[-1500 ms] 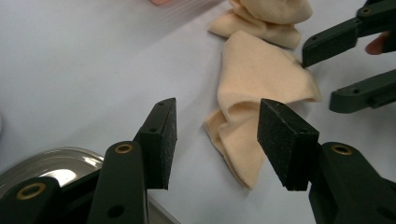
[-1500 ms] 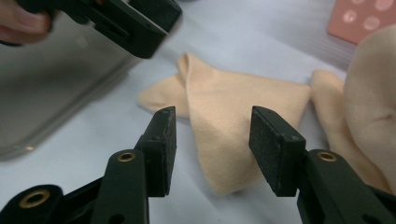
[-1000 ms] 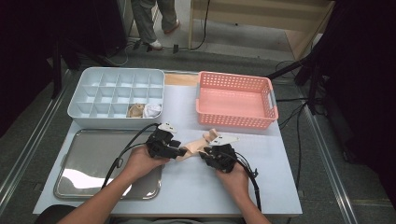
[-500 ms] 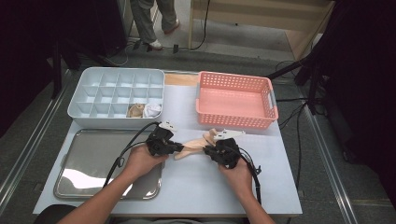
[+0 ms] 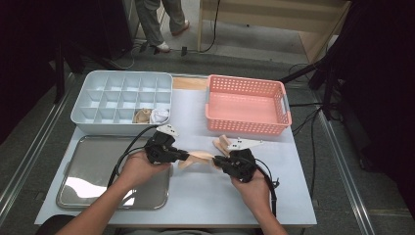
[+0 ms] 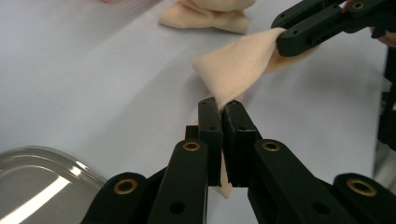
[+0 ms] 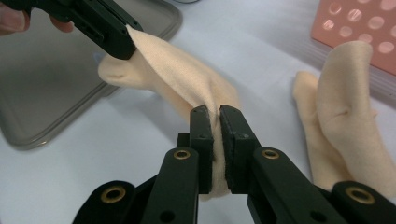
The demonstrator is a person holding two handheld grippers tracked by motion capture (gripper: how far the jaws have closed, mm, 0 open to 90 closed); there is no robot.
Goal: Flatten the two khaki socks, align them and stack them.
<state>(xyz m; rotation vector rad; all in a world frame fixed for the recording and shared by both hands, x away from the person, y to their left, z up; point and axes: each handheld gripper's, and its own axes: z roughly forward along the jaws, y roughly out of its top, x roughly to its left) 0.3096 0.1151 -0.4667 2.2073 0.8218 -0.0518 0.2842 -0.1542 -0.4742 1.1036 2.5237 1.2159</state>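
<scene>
My left gripper [image 6: 219, 112] and right gripper [image 7: 214, 116] each pinch one end of the sock [image 5: 195, 157]; it's light and limp, sagging between them.

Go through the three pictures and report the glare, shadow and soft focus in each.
High view: bright glare on the steel tray, room beyond the table dark. Left gripper view: the left tongs sharp on the beige sock, near arms soft, tray rim gleaming. Right gripper view: the pink basket blurred, faint shadow under the sock.

Pink basket [image 5: 247, 105]; compartment box [image 5: 120, 98]; steel tray [image 5: 93, 169]
</scene>
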